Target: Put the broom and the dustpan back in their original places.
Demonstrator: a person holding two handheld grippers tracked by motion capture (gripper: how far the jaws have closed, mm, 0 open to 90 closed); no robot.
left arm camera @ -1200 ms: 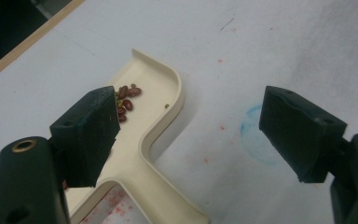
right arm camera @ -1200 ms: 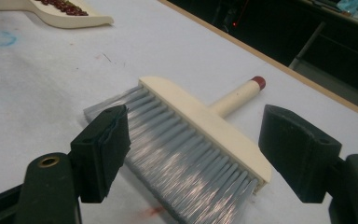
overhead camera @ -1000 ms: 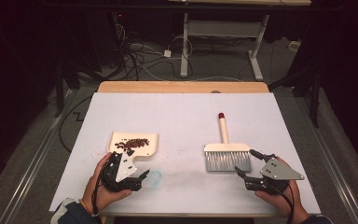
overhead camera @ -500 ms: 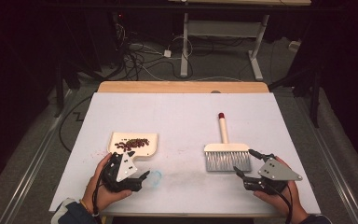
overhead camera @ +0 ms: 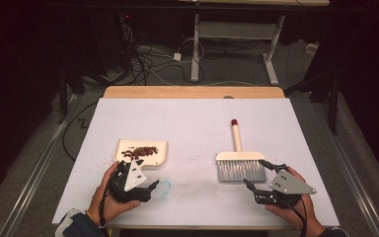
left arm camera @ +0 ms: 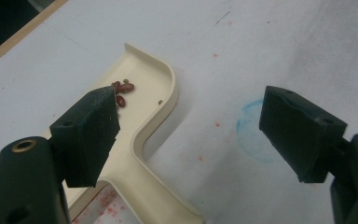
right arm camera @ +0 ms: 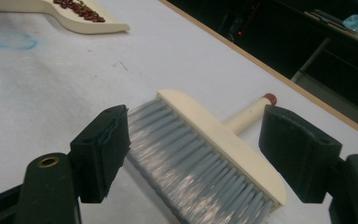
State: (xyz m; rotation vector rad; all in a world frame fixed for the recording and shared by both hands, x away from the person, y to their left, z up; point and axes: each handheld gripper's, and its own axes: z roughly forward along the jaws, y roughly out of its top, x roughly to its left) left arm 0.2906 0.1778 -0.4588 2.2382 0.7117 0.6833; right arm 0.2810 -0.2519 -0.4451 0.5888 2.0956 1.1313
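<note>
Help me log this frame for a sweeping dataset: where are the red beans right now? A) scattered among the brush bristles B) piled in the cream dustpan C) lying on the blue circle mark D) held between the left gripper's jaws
B: the red beans sit in the tray of the cream dustpan, well apart from the brush, while the left gripper is open with nothing between its jaws.

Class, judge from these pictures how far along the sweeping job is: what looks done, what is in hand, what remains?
Done: a heap of small red beans lies in the cream plastic dustpan. In hand: nothing; the left gripper hangs open by the dustpan's handle, and the right gripper is open around the cream brush with grey bristles, not touching it. Left: probably gripping either tool; faint reddish specks remain on the white table.
</note>
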